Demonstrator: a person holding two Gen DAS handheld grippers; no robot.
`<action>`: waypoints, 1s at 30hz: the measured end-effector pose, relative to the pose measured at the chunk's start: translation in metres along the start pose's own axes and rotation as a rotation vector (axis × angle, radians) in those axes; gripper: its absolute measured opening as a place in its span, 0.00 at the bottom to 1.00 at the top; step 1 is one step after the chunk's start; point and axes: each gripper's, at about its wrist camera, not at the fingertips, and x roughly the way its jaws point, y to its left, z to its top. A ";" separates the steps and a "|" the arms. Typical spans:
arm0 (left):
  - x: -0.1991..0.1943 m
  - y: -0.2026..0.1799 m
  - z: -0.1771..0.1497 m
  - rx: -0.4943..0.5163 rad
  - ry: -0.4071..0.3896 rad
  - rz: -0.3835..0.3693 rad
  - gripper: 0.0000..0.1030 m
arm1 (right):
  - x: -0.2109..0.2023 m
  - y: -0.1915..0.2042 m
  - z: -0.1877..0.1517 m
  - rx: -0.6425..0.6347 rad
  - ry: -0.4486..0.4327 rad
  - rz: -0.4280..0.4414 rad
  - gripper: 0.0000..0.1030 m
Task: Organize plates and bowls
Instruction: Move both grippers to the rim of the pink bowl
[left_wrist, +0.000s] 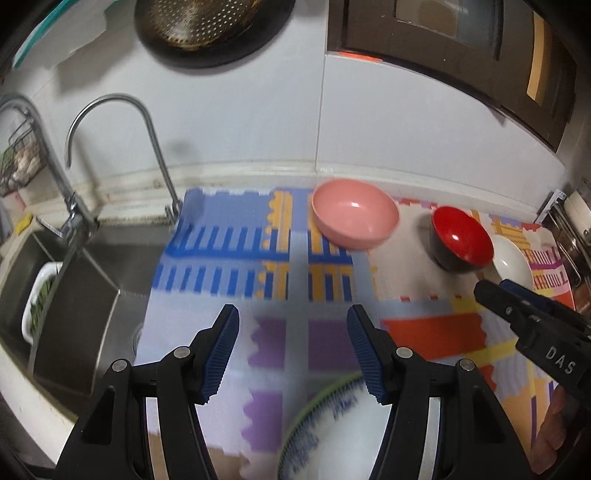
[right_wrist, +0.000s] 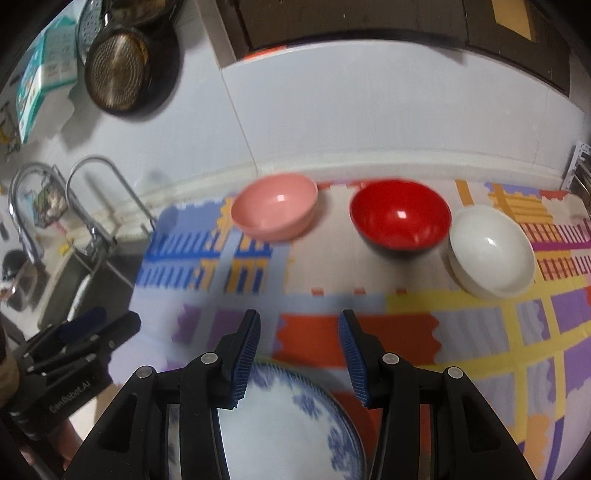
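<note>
A pink bowl (left_wrist: 354, 221) (right_wrist: 275, 206), a red bowl with a black outside (left_wrist: 461, 240) (right_wrist: 400, 218) and a white bowl (left_wrist: 511, 264) (right_wrist: 489, 251) stand in a row at the back of the colourful mat. A white plate with a blue pattern (left_wrist: 332, 432) (right_wrist: 291, 421) lies at the front, under both grippers. My left gripper (left_wrist: 291, 350) is open and empty above the mat. My right gripper (right_wrist: 299, 350) is open and empty above the plate's far edge. The right gripper also shows in the left wrist view (left_wrist: 524, 314), and the left gripper shows in the right wrist view (right_wrist: 85, 332).
A steel sink (left_wrist: 85, 269) with two taps (left_wrist: 147, 147) lies left of the mat (left_wrist: 221, 258). A white dish with greens (left_wrist: 38, 299) sits in the sink. A strainer (left_wrist: 207, 26) hangs on the wall. A metal rack (left_wrist: 576, 229) stands at the right.
</note>
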 end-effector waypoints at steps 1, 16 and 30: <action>0.004 0.001 0.006 0.003 -0.004 -0.003 0.58 | 0.002 0.002 0.006 0.000 -0.013 0.001 0.44; 0.075 0.002 0.067 0.088 -0.022 -0.030 0.58 | 0.067 0.004 0.067 0.057 -0.032 -0.001 0.44; 0.147 -0.005 0.094 0.115 0.037 -0.067 0.56 | 0.136 -0.004 0.087 0.077 0.043 -0.025 0.43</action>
